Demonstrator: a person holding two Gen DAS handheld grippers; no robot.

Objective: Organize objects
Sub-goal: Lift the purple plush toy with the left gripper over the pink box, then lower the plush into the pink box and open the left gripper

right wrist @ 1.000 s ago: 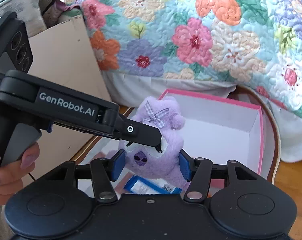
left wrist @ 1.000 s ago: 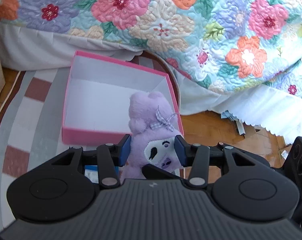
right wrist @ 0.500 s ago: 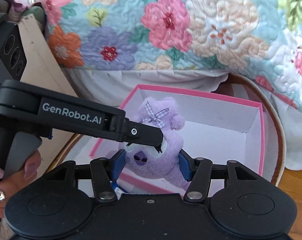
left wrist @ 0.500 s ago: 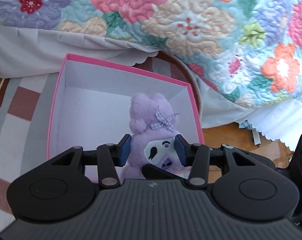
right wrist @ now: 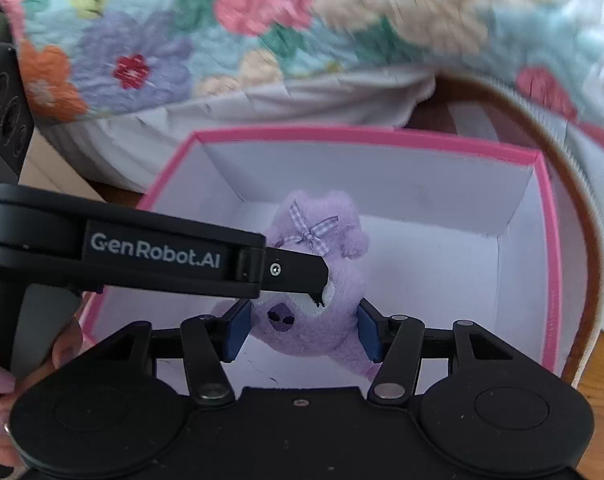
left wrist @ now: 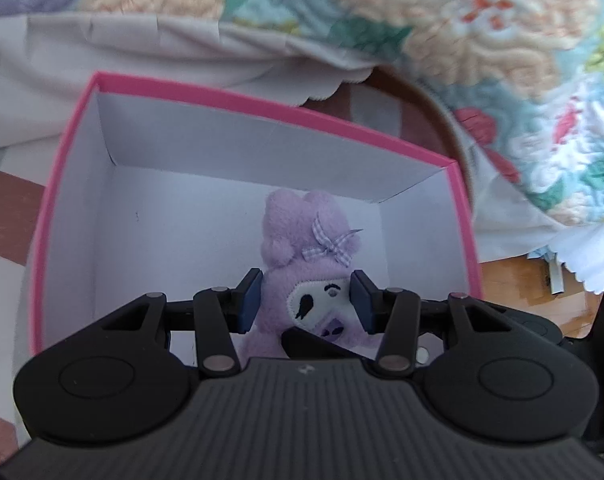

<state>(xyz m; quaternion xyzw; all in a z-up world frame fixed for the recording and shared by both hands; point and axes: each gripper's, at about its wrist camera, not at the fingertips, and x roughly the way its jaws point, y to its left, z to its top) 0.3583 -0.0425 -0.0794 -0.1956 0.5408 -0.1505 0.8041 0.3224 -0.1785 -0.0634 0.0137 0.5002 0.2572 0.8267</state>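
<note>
Both hand-held grippers — left [left wrist: 306, 301], right [right wrist: 302, 327] — clamp purple plush [left wrist: 297, 248] inside pink box [left wrist: 269, 104], walls clear

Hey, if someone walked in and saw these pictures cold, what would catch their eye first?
Probably the purple plush toy with a gingham bow, pinched by both the left gripper and the right gripper over the open pink box with its white inside. Next, the bright floral quilt hanging off the bed behind the box, which sits on a striped rug.
</note>
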